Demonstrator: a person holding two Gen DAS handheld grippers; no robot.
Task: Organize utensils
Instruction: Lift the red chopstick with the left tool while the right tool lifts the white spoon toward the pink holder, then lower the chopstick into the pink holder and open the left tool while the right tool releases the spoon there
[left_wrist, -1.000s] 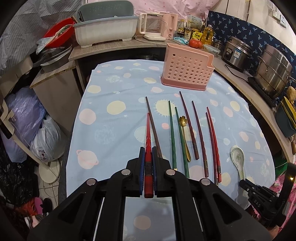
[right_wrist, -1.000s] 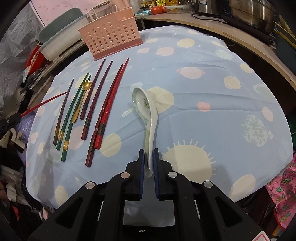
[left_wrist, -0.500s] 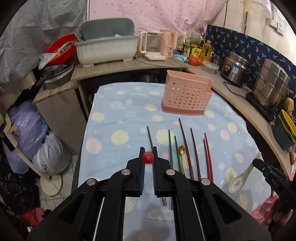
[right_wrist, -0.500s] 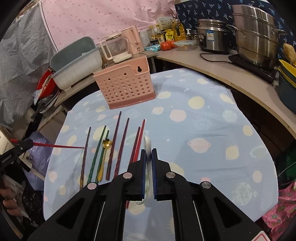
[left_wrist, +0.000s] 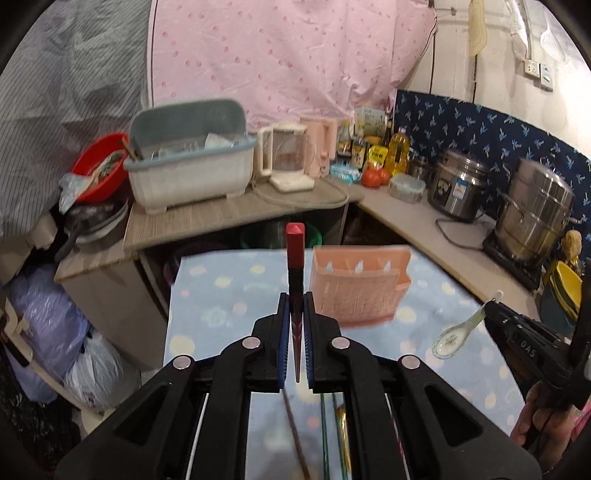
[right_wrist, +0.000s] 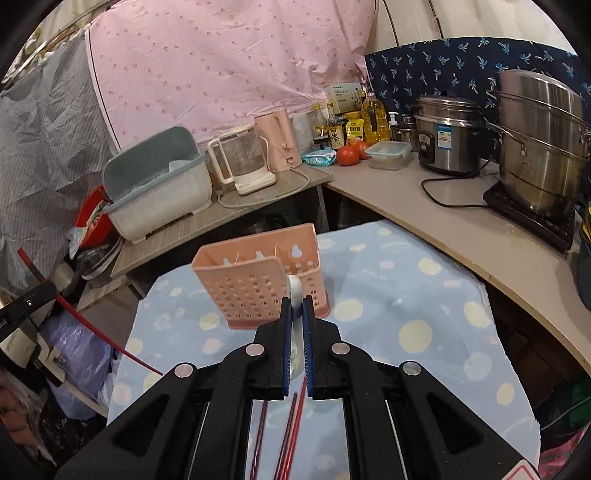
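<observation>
Above the worktop (right_wrist: 424, 295), with your left gripper (left_wrist: 295, 314) clamping the red chopstick (left_wrist: 295, 243) and your right gripper (right_wrist: 295, 317) pinching the white spoon (right_wrist: 294, 291), lower each upright into its own slot of the pink holder (right_wrist: 258, 284).

Both fisheye views ride just behind their tongs, tilted down across the desk (left_wrist: 207, 295) toward the pink basket (left_wrist: 360, 291) at 12 o'clock; both share it, the counter (right_wrist: 424, 195) and pink curtain (right_wrist: 221, 66) beyond.
</observation>
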